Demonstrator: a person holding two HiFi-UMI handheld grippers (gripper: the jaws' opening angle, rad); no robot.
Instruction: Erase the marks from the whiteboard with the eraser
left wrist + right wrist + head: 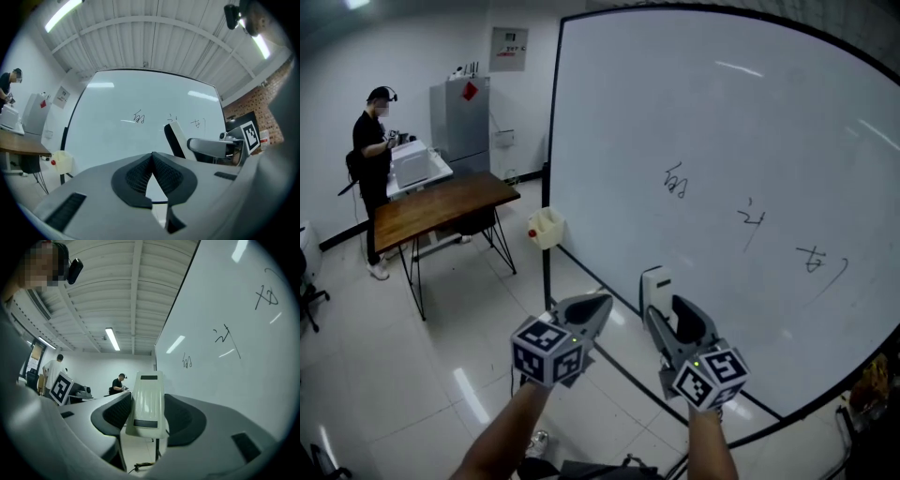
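A large whiteboard (722, 112) stands to my right with three groups of dark handwritten marks (675, 180), (750, 221), (816, 259). My right gripper (670, 314) is shut on a white eraser (655, 284), held upright just in front of the board's lower part, below the marks. In the right gripper view the eraser (147, 401) sits between the jaws, with the marks (187, 362) up ahead on the board. My left gripper (596, 307) is shut and holds nothing, left of the right one; its pads (152, 161) meet at the tip.
A small cream holder (546, 228) with a red item hangs at the board's left frame. Behind it stand a wooden table (441, 206), a grey cabinet (461, 120) and a person (373, 141) at a bench. Glossy tiled floor (412, 384) lies below.
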